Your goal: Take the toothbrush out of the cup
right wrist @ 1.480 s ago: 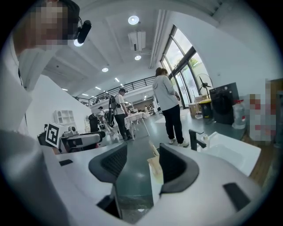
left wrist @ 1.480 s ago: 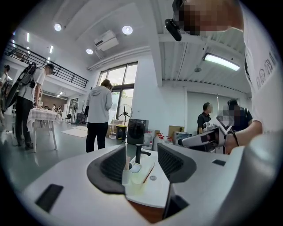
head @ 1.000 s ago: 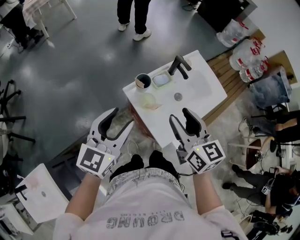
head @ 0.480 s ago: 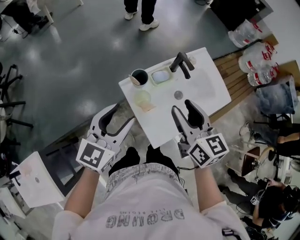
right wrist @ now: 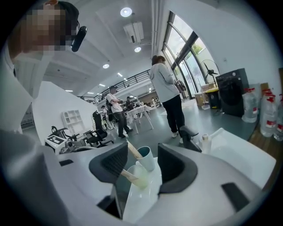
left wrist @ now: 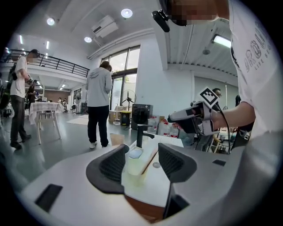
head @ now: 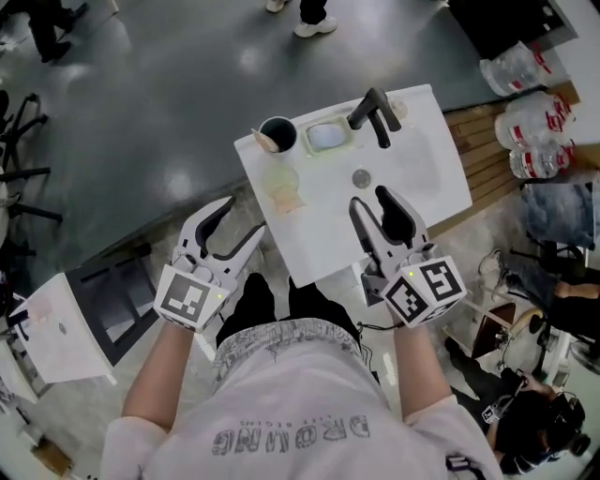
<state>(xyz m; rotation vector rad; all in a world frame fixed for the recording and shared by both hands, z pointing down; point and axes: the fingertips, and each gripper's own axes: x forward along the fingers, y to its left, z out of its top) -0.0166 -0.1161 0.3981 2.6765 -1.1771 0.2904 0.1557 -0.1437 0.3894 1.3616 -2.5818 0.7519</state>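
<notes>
A dark cup (head: pixel 278 133) stands at the white sink counter's (head: pixel 319 244) far left corner, with a wooden toothbrush (head: pixel 265 141) leaning out of it. Just nearer is a pale translucent cup (head: pixel 280 180), also with a wooden-handled brush (head: pixel 292 200). My left gripper (head: pixel 242 220) is open, off the counter's left edge. My right gripper (head: pixel 371 200) is open above the counter, near the drain (head: pixel 361 177). In the left gripper view the pale cup (left wrist: pixel 133 167) and its brush (left wrist: pixel 148 162) show between the jaws. The right gripper view shows the dark cup (right wrist: pixel 146 158) and pale cup (right wrist: pixel 139 179) ahead.
A black faucet (head: pixel 374 112) and a soap dish (head: pixel 324 137) stand at the counter's back edge. Water bottles (head: pixel 531 131) lie on wooden boards at the right. A white chair (head: pixel 56 328) is at the left. A person's shoes (head: pixel 314 23) show on the floor beyond.
Both grippers have come nearer the sink counter, the right one now over its surface. Both stay open and hold nothing. The cups have not moved.
</notes>
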